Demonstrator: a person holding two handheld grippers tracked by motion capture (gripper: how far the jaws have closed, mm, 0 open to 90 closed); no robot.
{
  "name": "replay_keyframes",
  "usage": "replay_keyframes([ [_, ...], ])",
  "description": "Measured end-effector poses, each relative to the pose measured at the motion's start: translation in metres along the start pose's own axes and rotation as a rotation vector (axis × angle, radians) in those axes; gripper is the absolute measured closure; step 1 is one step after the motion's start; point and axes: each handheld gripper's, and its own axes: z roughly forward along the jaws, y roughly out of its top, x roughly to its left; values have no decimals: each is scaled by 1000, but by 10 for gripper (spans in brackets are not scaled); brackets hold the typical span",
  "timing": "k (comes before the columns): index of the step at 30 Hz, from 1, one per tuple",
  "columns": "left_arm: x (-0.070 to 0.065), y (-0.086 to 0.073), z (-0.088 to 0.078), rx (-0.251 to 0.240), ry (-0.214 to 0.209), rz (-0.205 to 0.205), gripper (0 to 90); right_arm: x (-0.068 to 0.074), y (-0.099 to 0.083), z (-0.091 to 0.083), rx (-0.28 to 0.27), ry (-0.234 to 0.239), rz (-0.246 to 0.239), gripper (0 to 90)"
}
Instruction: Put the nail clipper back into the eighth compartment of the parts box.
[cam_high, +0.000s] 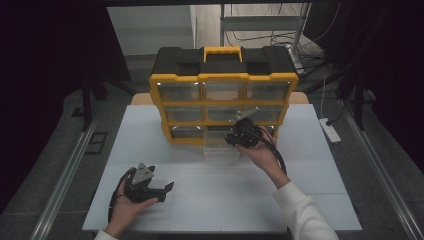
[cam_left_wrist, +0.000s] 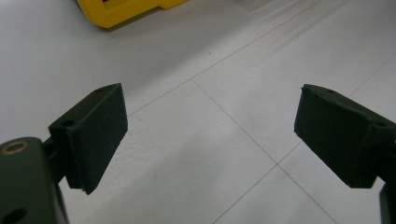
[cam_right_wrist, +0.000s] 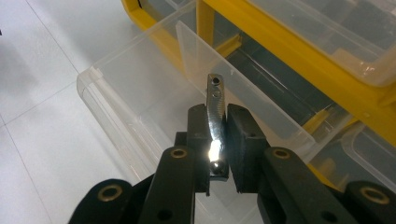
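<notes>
A yellow-framed organiser (cam_high: 223, 95) with a black top and clear plastic drawers stands at the far side of the smooth white table (cam_high: 200, 200), which is crossed by thin seam lines. Its bottom middle drawer (cam_right_wrist: 140, 93), a thin-walled translucent tray with a slanted divider, is pulled out onto the table. Directly above that drawer, the right gripper (cam_right_wrist: 217, 140) has its black matte jaws pressed together on a small shiny metal strip (cam_right_wrist: 215, 105) (flat, with rounded ends and small holes), which stands upright between them, its tip past the jaw ends over the drawer's open compartment. The yellow frame lies just beyond the jaws. The left gripper (cam_left_wrist: 210, 135) rests in the person's hand (cam_high: 125, 210) near the table's front edge, jaws spread wide with nothing between them, bare table ahead and a corner of the organiser farther off.
</notes>
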Motion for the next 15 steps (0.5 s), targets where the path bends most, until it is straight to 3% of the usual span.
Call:
replay_keyframes([
  [7,0,2,1,-4,0,-6,102,-1,0,-2,-18,14,5,769],
  [10,0,1,0,-3,0,-8,102,1,2,-9,-70,35,30,481],
  [11,-1,0,-1,-2,1,-9,102,3,3,-14,-111,29,34,323],
  [15,1,-1,-2,-4,6,-15,102,5,2,-16,-124,12,46,211],
])
